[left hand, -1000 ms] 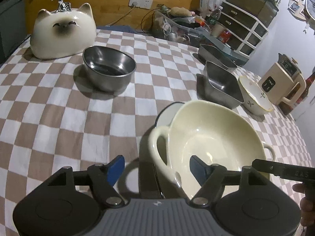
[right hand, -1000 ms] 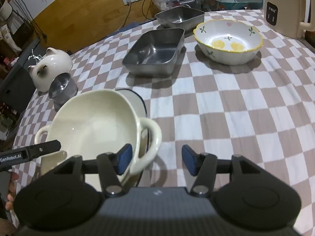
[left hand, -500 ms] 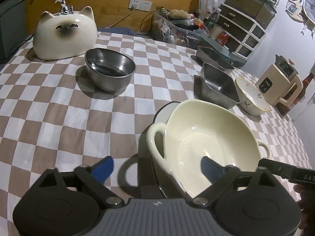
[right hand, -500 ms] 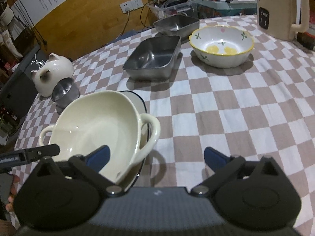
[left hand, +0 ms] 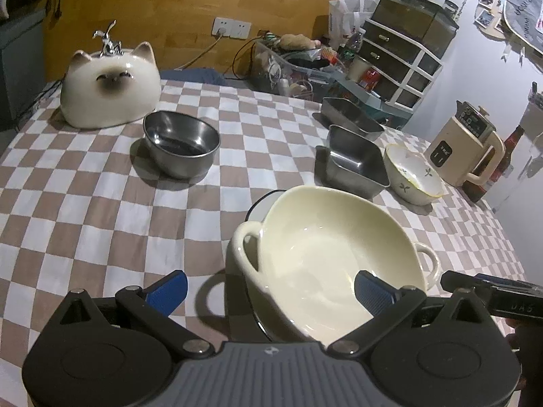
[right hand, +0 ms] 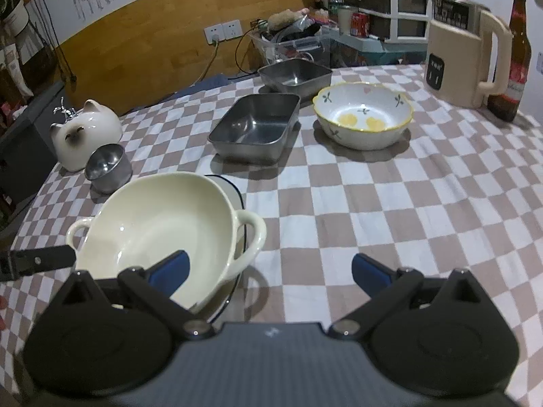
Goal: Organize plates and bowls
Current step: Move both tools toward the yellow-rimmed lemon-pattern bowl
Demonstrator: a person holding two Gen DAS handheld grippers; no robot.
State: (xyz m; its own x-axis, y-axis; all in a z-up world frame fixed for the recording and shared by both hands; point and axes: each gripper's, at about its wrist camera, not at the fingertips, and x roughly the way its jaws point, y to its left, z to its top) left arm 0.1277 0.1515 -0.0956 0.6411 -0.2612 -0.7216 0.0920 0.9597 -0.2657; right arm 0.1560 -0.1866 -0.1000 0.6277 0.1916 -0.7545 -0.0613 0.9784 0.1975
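A cream two-handled bowl rests tilted on a white plate with a dark rim on the checked cloth. My left gripper is open and empty, its jaws wide on either side of the bowl's left handle, a little behind it. My right gripper is open and empty, behind the bowl's right handle. A round steel bowl, two square steel trays and a flowered bowl stand further back.
A ceramic cat figure sits at the far left. A beige kettle and a brown bottle stand at the far right. Clutter and white drawers line the far edge of the table.
Both grippers have opened wide, let go of the cream bowl's handles and drawn back a little. The bowl now rests on the plate.
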